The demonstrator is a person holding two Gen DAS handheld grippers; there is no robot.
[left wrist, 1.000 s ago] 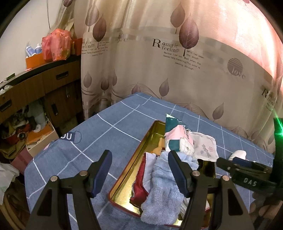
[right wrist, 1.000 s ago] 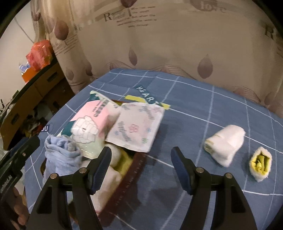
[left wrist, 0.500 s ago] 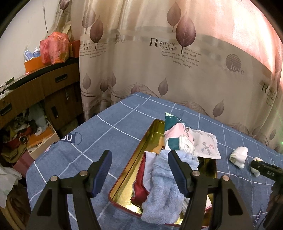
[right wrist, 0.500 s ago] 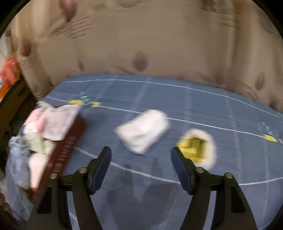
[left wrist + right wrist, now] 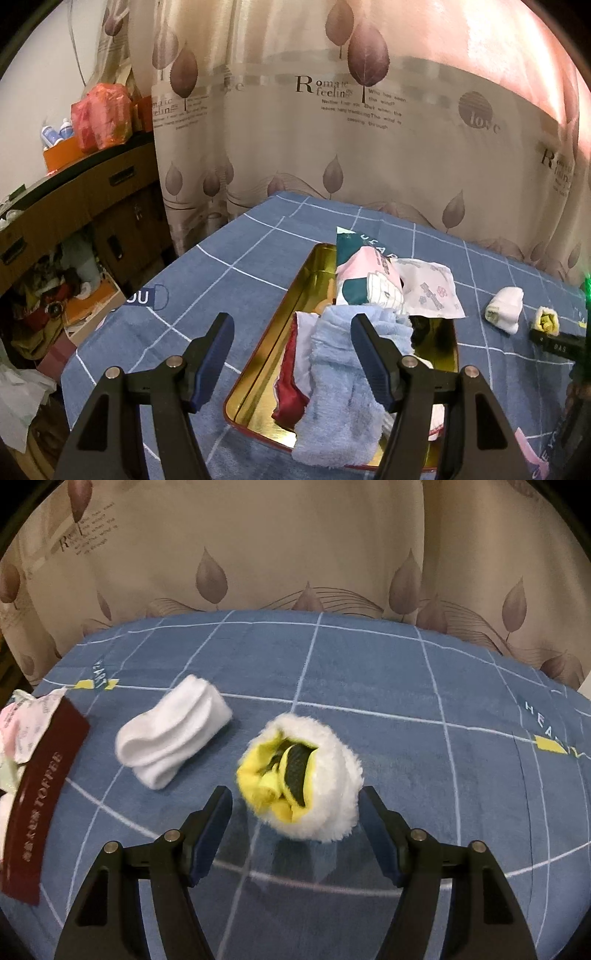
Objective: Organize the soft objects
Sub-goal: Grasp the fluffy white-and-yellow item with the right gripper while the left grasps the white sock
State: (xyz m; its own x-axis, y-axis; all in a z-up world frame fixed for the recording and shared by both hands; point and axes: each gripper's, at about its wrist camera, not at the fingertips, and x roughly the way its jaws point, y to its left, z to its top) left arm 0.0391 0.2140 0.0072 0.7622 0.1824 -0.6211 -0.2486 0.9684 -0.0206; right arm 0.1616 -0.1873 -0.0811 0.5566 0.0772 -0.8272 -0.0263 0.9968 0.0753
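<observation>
A gold tin tray [image 5: 291, 295] with a dark red outer wall [image 5: 40, 805] holds a light blue towel [image 5: 343, 384], a red cloth, and tissue packs [image 5: 369, 280]. On the blue checked tablecloth to its right lie a white rolled sock [image 5: 173, 731] [image 5: 506, 308] and a fuzzy white roll with a yellow and black inside [image 5: 306, 775] [image 5: 546, 321]. My right gripper [image 5: 297, 808] is open, low over the cloth, with the fuzzy roll's near side between its fingertips and no pad pressing it. My left gripper [image 5: 293, 350] hangs open and empty above the tray's near end.
A leaf-patterned curtain [image 5: 332, 147] hangs close behind the table's far edge. At the left stands a wooden cabinet [image 5: 74, 206] with bags and bottles on top and clutter on the floor below. Bare cloth [image 5: 461, 775] lies right of the fuzzy roll.
My right gripper has swung right from over the tray, past the white sock, and sunk down around the fuzzy roll. The left gripper has hardly moved.
</observation>
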